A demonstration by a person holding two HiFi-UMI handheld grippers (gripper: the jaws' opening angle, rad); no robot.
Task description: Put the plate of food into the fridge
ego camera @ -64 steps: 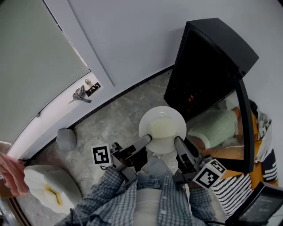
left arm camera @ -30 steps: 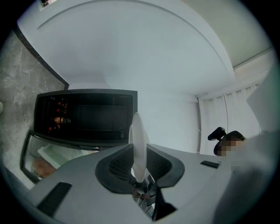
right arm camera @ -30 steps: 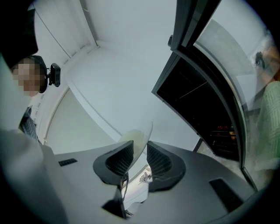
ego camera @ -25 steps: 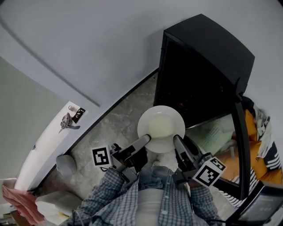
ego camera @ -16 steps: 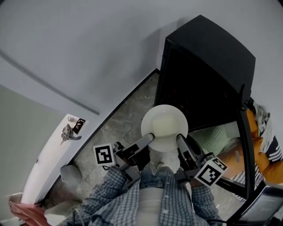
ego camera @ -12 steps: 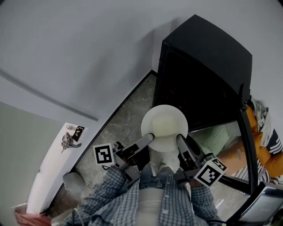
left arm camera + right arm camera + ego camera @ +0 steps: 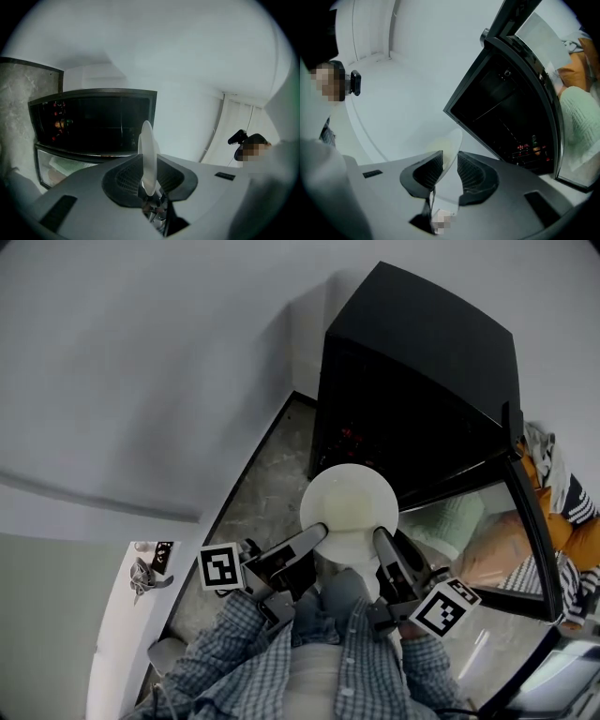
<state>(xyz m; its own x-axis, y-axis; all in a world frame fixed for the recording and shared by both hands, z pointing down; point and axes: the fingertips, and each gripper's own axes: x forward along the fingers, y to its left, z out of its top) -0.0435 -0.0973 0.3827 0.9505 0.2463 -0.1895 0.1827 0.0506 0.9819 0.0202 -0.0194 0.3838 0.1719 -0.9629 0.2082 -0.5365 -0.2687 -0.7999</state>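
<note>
Plate (image 7: 323,486) of pale food (image 7: 349,514) held level at your front, both claws clenched on its near rim: left claw (image 7: 320,534) at the plate's 7 o'clock, right claw (image 7: 379,538) at its 5 o'clock. Fridge (image 7: 412,399) stands open at 12 o'clock just beyond the plate, door (image 7: 530,531) swung out toward 3 o'clock, inside dark with small reddish things too dim to name. Plate not yet in. Looks like stiff glazed crockery, so probably slippery and breakable, and the weight hangs forward of your grips. Hold both rim pinches firm and level or the food may slide; go straight in, mind the door edge
</note>
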